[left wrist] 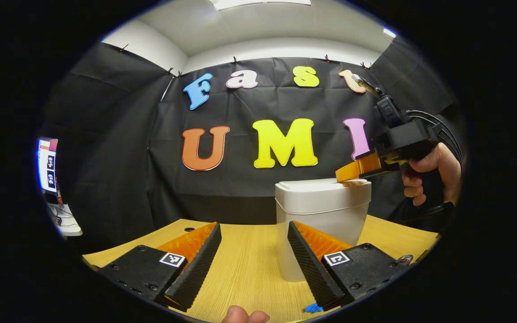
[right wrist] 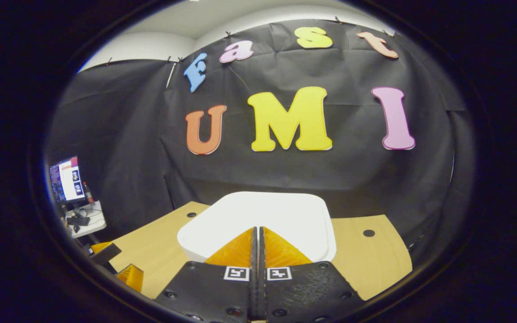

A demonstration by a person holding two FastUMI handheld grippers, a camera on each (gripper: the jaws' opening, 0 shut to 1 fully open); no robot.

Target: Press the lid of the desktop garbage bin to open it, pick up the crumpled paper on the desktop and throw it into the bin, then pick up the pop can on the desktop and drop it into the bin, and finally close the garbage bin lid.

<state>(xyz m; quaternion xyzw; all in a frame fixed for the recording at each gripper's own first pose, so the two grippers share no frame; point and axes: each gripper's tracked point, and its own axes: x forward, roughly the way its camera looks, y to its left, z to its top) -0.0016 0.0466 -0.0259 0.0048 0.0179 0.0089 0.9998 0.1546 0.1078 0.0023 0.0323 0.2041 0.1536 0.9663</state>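
Note:
The white desktop bin (left wrist: 321,215) stands on the wooden table, its lid (left wrist: 317,186) down. In the left gripper view my left gripper (left wrist: 254,226) is open low over the table, with the bin just beyond its right finger. My right gripper (left wrist: 343,175), held by a hand (left wrist: 433,172), reaches in from the right, and its tips rest at the lid's right edge. In the right gripper view that gripper (right wrist: 257,229) is shut with nothing between its fingers, right over the near part of the white lid (right wrist: 258,211). The left gripper (right wrist: 119,267) shows at the lower left there.
The wooden table (left wrist: 249,269) runs back to the black cloth wall. A small blue object (left wrist: 313,308) lies at the table's near edge. A lit monitor (right wrist: 65,179) and a small white side table (right wrist: 85,220) stand off to the left, outside the booth.

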